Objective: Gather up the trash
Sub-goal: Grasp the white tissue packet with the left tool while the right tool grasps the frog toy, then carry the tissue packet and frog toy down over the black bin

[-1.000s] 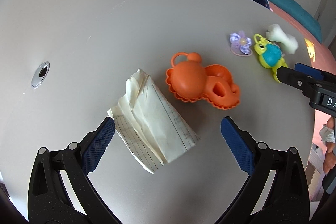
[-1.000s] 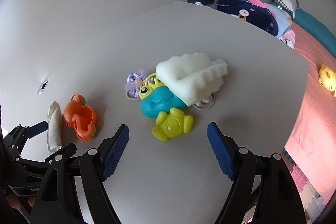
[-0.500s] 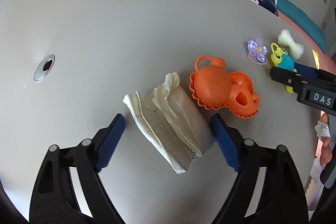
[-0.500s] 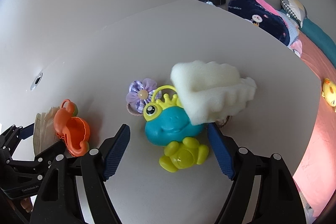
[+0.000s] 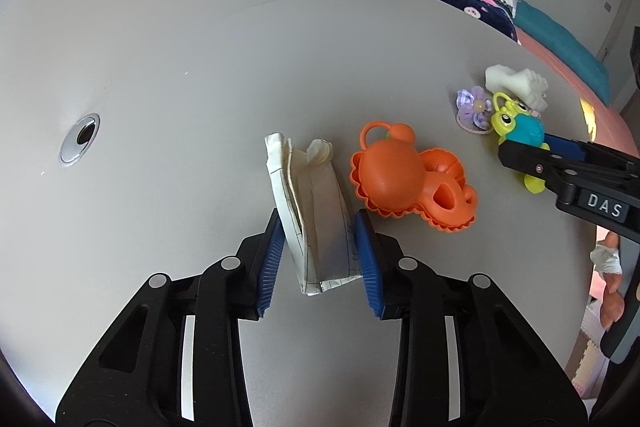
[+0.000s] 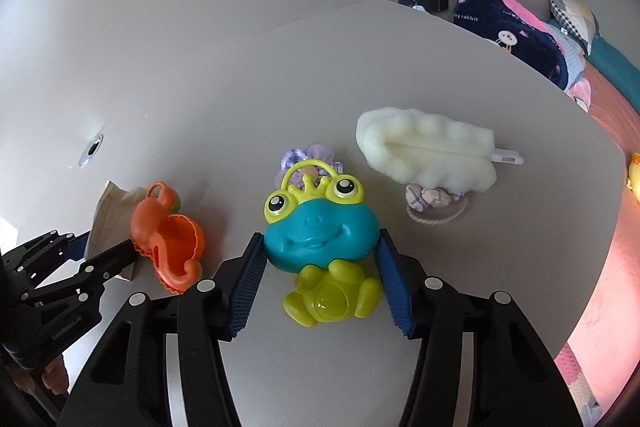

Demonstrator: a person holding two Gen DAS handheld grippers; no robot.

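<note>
A crumpled cream sheet of lined paper (image 5: pixel 312 203) lies on the grey table (image 5: pixel 200 75). My left gripper (image 5: pixel 320 259) is shut on its near end, both blue pads pressed to its sides. The paper shows partly in the right wrist view (image 6: pixel 106 211), behind the orange toy. My right gripper (image 6: pixel 320 283) has closed on a blue and yellow frog toy (image 6: pixel 320 239), its pads touching the blue head on both sides. A white foam piece (image 6: pixel 428 155) lies beyond the frog, to its right.
An orange plastic toy (image 5: pixel 408 179) lies right beside the paper. A purple flower hair tie (image 5: pixel 474 109) and a plaid hair tie (image 6: pixel 428 201) lie near the frog. A metal cable hole (image 5: pixel 80 141) is at the left. A bed (image 5: pixel 560 39) stands past the table's right edge.
Both grippers moved forward and closed. The left went from wide open around the paper to shut on it, folding it narrower. The right came up to the frog and closed on its head.
</note>
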